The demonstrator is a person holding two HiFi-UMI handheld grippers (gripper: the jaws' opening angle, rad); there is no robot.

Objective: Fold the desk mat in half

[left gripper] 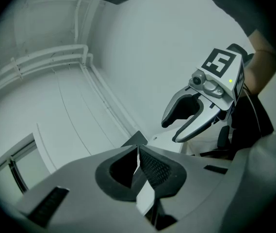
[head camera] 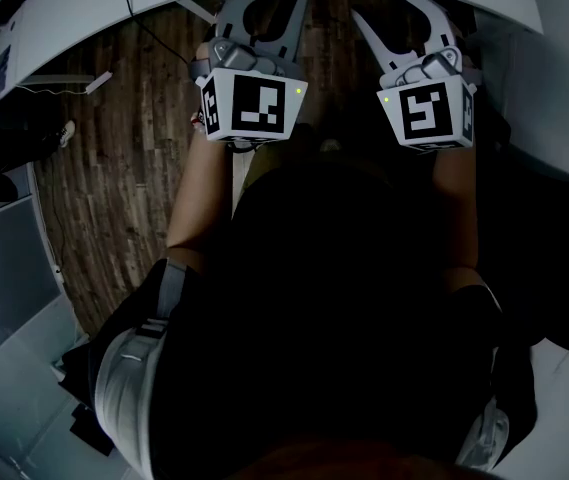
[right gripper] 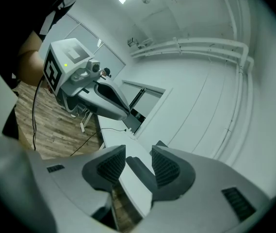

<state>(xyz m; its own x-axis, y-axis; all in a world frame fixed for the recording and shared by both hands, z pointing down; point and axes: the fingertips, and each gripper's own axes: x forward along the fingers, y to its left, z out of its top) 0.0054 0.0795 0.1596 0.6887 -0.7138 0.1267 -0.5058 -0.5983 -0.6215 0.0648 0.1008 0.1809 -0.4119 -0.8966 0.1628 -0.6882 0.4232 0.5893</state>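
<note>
- We're holding the left gripper [left gripper: 138, 152] up at the white table [head camera: 84, 23] edge, its jaws pressing together on nothing.
- We're holding the right gripper [right gripper: 138, 161] just beside it, jaws standing narrowly apart, empty.
- We're not spotting the mat in any view.

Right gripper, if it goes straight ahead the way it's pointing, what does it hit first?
Most likely the near edge of the white table, seen between the open, empty jaws of the right gripper; depth is hard to judge.
</note>
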